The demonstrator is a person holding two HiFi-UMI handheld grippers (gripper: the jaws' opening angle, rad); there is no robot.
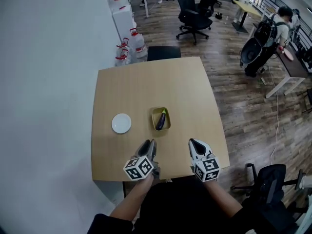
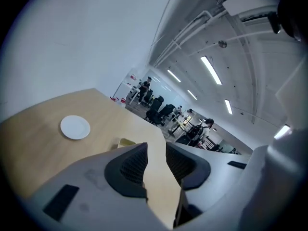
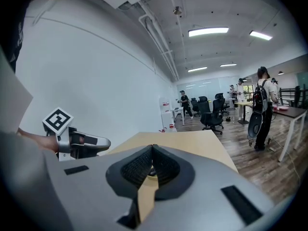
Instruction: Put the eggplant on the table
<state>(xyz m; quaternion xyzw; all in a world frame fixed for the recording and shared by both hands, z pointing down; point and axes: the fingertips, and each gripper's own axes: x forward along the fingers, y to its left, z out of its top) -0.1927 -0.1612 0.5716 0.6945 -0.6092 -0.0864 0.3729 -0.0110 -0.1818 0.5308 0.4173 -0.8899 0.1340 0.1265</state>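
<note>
A dark purple eggplant [image 1: 161, 121] lies in a small olive-yellow dish [image 1: 167, 114] near the middle of the light wooden table [image 1: 185, 87]. Both grippers hover over the table's near edge, short of the dish. My left gripper [image 1: 148, 147] is slightly open and empty, with the table showing through the narrow gap in the left gripper view [image 2: 156, 150]. The dish's rim [image 2: 126, 142] peeks out just above its left finger. My right gripper [image 1: 194, 145] is shut on nothing, its pads meeting at the tips [image 3: 153, 148].
A white plate [image 1: 121, 123] [image 2: 75, 127] sits left of the dish. A black chair [image 1: 164, 52] stands at the table's far edge, with water bottles [image 1: 130, 47] by the wall. Another office chair [image 1: 267, 180] is at my right. A person [image 1: 279, 24] stands far right.
</note>
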